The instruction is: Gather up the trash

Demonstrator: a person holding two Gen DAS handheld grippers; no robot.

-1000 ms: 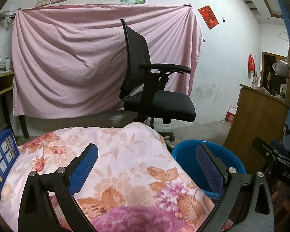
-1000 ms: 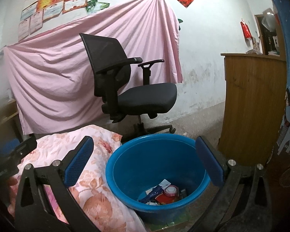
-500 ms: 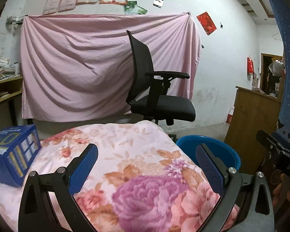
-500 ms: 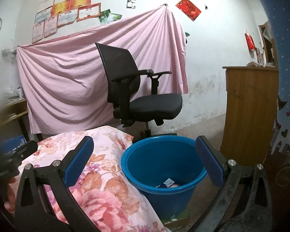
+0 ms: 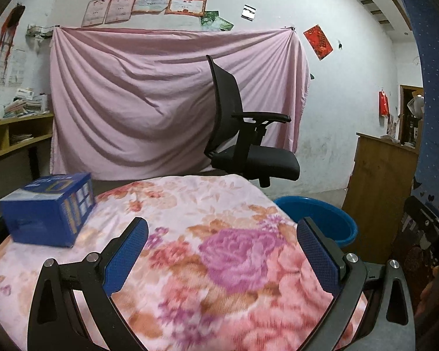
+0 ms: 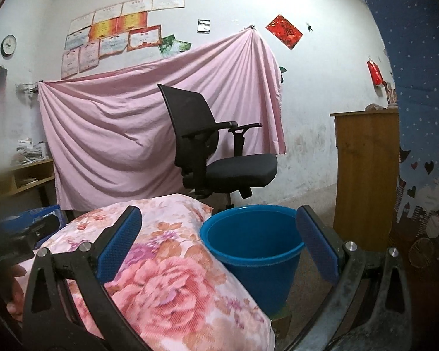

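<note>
A blue box lies on the floral cloth-covered table at the far left; a blurred part of it shows in the right wrist view. A blue bucket stands on the floor beside the table's right edge, and its rim shows in the left wrist view. Its contents are hidden from this low angle. My left gripper is open and empty, low over the table. My right gripper is open and empty, level with the bucket's rim and spanning the table edge and the bucket.
A black office chair stands behind the table in front of a pink sheet hung on the wall. A wooden cabinet stands right of the bucket. Wooden shelves are at the left.
Both grippers have dropped lower and pulled back. The blue box has come further into the left view. The trash inside the bucket has gone out of sight below its rim.
</note>
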